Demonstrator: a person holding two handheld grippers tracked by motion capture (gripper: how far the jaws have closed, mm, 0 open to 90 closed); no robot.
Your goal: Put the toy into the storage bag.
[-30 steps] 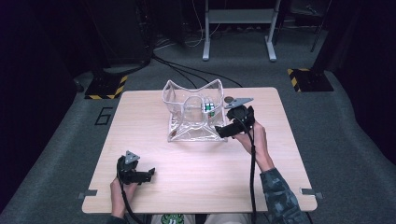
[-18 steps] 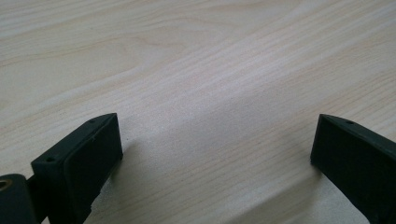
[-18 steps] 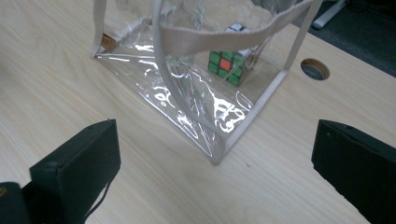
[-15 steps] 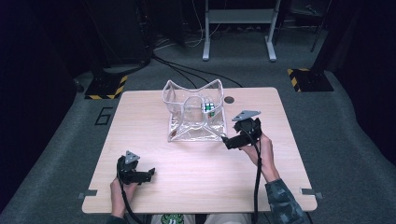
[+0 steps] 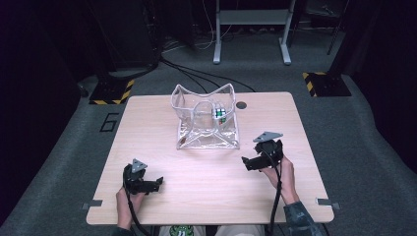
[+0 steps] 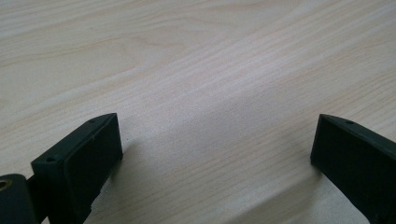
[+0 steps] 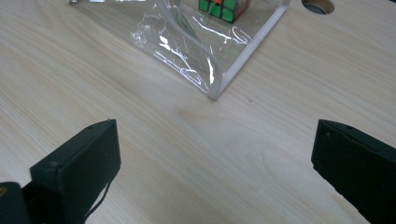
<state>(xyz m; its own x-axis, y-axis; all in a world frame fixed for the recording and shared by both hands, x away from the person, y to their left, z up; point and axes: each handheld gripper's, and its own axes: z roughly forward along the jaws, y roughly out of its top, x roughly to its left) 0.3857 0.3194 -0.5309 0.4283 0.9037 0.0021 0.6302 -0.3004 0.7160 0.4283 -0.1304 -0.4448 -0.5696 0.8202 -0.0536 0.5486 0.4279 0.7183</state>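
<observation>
A clear plastic bag stands open at the middle back of the wooden table, and a colourful puzzle cube sits inside it at the right. In the right gripper view the bag's near corner and the cube lie ahead of the jaws. My right gripper rests on the table to the bag's front right, open and holding nothing. My left gripper sits near the front left edge, open over bare wood.
A round cable hole lies in the tabletop just right of the bag. Black cables run across the grey floor behind the table, next to a metal stand. Yellow-black striped floor blocks sit at both far corners.
My right gripper has pulled back from the bag's right side toward the front right of the table, with nothing in it. The cube stays in the bag. The left gripper has not moved.
</observation>
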